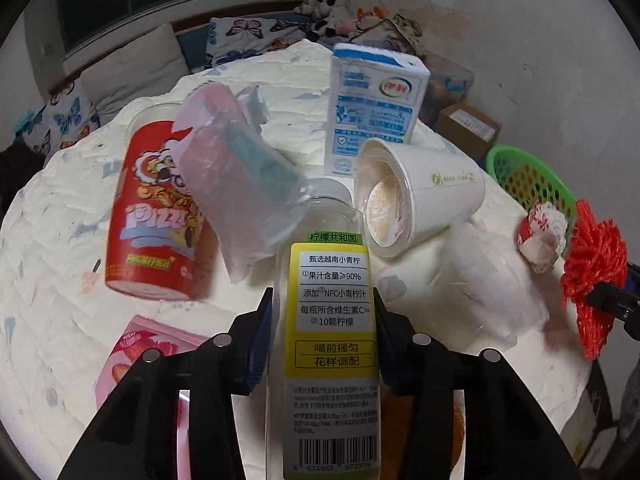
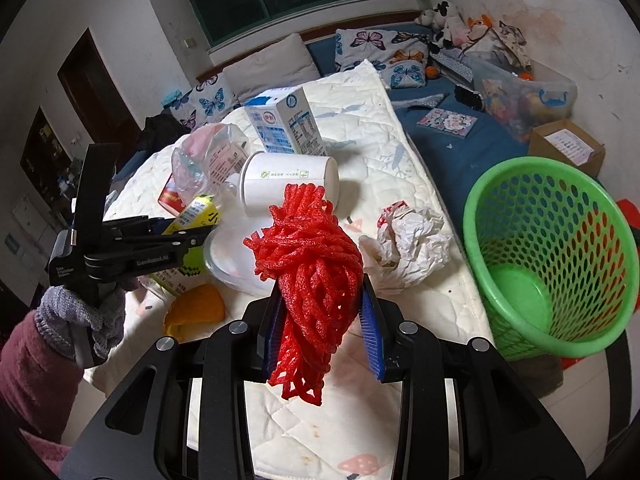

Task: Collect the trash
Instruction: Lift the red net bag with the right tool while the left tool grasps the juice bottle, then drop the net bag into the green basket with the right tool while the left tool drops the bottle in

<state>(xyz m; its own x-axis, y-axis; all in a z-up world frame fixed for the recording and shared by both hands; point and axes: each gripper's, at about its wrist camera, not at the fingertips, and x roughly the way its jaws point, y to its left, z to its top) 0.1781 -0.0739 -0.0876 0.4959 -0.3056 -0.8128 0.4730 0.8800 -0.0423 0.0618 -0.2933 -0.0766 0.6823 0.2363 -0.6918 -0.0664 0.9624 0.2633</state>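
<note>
Between the left gripper's [image 1: 324, 300] blue pads a clear juice bottle [image 1: 330, 320] with a yellow label is being clasped, lying on the white quilt [image 1: 52, 320] among a red snack cup [image 1: 154, 216] and a tipped paper cup [image 1: 416, 192]. Red foam netting [image 2: 316, 280] is being held bunched in the right gripper [image 2: 322, 320], near a crumpled paper wad [image 2: 408, 244] and left of the green basket [image 2: 560, 256].

Clear bottle [image 1: 330, 320], red foam net [image 2: 316, 280], apparently gripped.
</note>
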